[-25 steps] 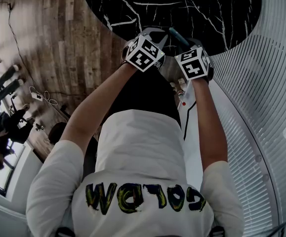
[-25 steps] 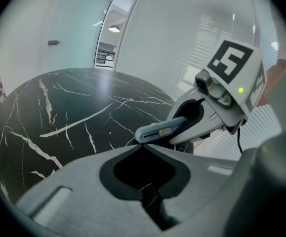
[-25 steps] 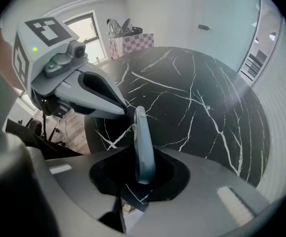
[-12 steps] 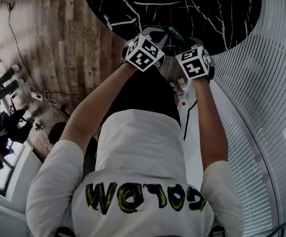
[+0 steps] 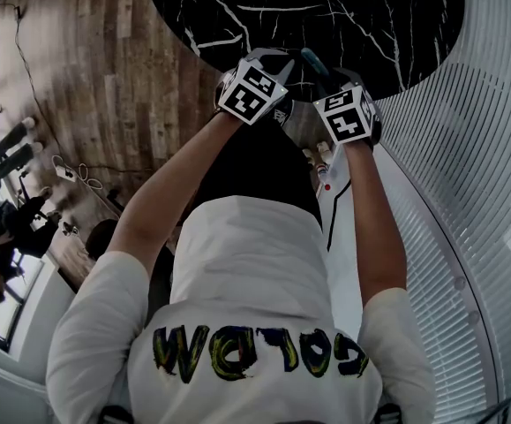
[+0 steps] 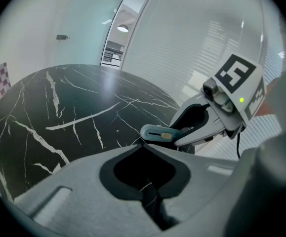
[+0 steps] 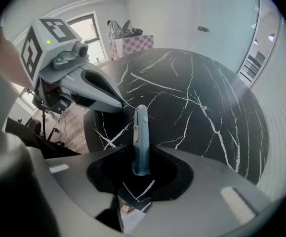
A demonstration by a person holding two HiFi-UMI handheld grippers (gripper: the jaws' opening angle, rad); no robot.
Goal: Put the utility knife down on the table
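Nearby, round black veined table [image 5: 326, 7] stands over wooden floor [image 5: 105, 60]

My left tool [image 7: 118, 103] blocks the left at the worktop's [image 7: 197, 93] near edge; toward the far edge I've open room.

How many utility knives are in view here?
1. The knife stands between the opening jaws of the right tool, over the near edge of the table. No other shows, though the arms could hide one.
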